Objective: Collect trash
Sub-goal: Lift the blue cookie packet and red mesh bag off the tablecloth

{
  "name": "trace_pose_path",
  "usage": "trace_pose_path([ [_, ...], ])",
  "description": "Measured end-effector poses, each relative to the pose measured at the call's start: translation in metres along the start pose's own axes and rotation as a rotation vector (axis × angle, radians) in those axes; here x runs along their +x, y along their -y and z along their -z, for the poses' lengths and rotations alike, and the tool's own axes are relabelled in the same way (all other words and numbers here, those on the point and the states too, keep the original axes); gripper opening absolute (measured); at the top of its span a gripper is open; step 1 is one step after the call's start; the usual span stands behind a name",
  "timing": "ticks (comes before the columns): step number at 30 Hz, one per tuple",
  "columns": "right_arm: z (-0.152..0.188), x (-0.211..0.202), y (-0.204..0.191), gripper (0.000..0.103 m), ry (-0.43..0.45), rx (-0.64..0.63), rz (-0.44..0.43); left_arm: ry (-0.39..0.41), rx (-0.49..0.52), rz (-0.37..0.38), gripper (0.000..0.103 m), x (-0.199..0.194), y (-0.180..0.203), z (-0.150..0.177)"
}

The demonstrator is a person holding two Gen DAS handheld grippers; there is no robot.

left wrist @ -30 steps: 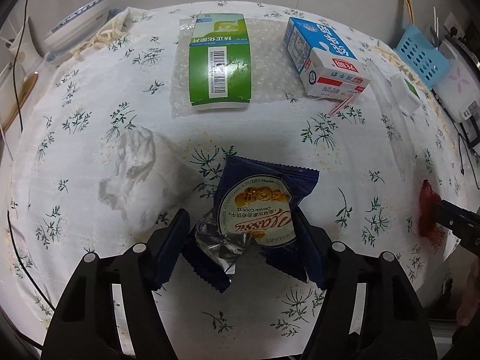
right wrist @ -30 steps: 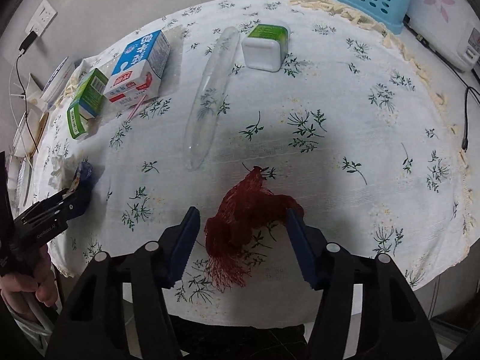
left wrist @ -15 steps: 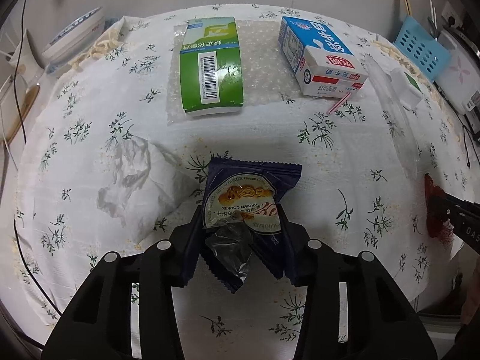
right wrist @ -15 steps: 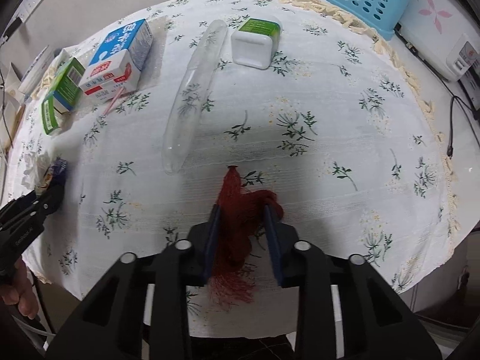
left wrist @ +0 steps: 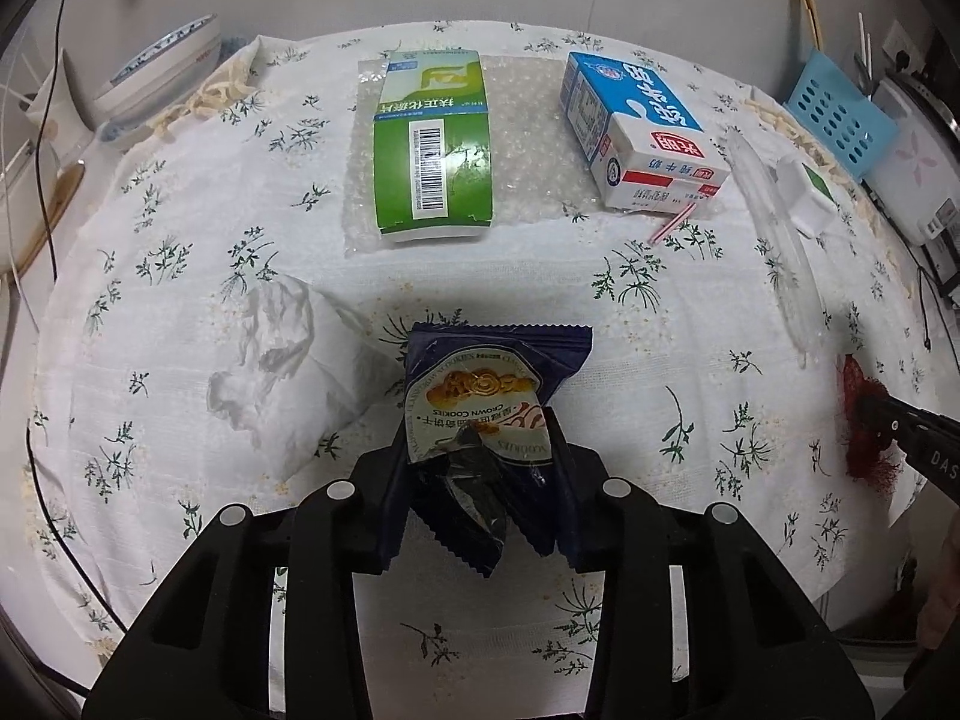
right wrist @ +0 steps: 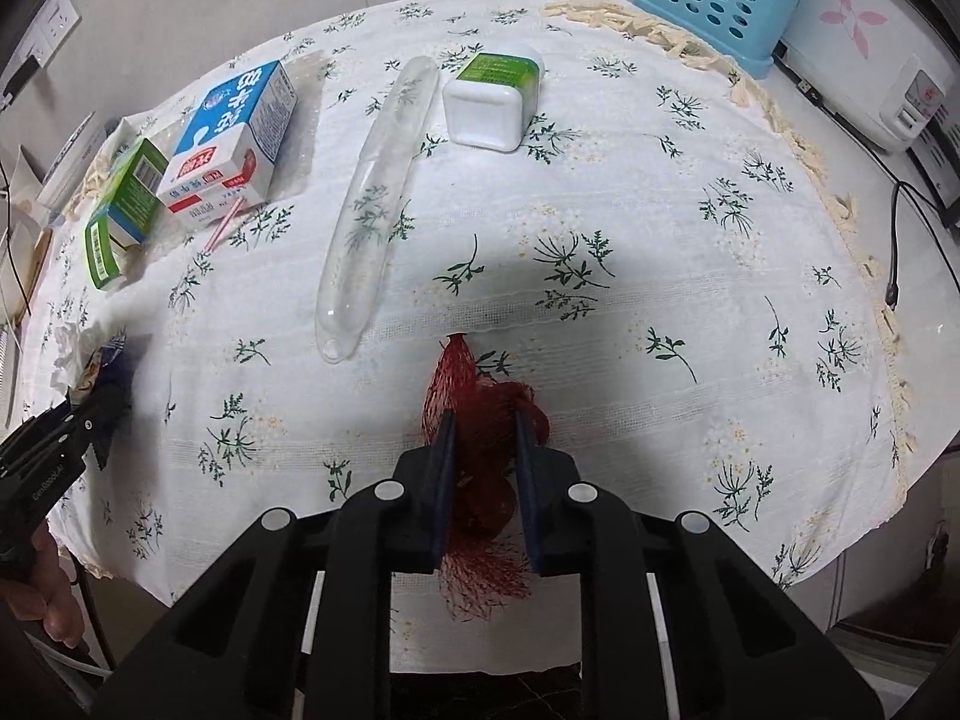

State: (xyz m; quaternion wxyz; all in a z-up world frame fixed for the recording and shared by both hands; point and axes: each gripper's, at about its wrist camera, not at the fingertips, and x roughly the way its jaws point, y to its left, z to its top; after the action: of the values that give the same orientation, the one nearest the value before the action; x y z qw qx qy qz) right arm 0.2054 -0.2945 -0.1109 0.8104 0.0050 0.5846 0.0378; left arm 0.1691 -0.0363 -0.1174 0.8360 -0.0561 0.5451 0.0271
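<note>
Here the left gripper (left wrist: 480, 468) has its fingers pressed on a dark blue cookie wrapper (left wrist: 486, 396), having just been closing in on it; the wrapper lies on the table (left wrist: 180, 228) near its front edge, its torn lower end crumpled between the pads. The right gripper (right wrist: 485, 450) is clamped tight on a red mesh bag (right wrist: 480, 420) — the netting is bunched between the narrow fingers and spills out toward the table edge below them, with a thin tail pointing away. The table wears a white cloth printed with green sprigs. Just left of the wrapper sits a crumpled white tissue (left wrist: 270, 360). Farther back, a green carton (left wrist: 432, 150) lies flat on a sheet of bubble wrap (left wrist: 528, 138), and beside it a blue-and-white milk carton (left wrist: 642, 132) with a pink straw (left wrist: 672, 222) at its near corner. A long clear plastic tube (right wrist: 372, 204) lies between the milk carton and a small white box with a green top (right wrist: 492, 102). A blue perforated basket (right wrist: 720, 0) stands at the far right edge — beside it, a white appliance (right wrist: 864, 60).
</note>
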Motion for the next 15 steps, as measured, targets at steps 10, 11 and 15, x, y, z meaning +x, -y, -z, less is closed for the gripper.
trace_pose_path([
  [10,0.005,-0.014,-0.005,0.017,0.021,-0.008,-0.01,0.017,0.005,0.011,0.036,-0.013,0.0,0.003],
  [11,0.005,-0.014,-0.005,0.017,0.024,-0.009,-0.011,0.016,0.005,0.013,0.036,-0.014,-0.001,0.004],
  [15,0.008,-0.022,-0.007,0.017,0.034,-0.014,-0.014,0.023,0.002,0.019,0.036,-0.019,-0.001,0.006],
])
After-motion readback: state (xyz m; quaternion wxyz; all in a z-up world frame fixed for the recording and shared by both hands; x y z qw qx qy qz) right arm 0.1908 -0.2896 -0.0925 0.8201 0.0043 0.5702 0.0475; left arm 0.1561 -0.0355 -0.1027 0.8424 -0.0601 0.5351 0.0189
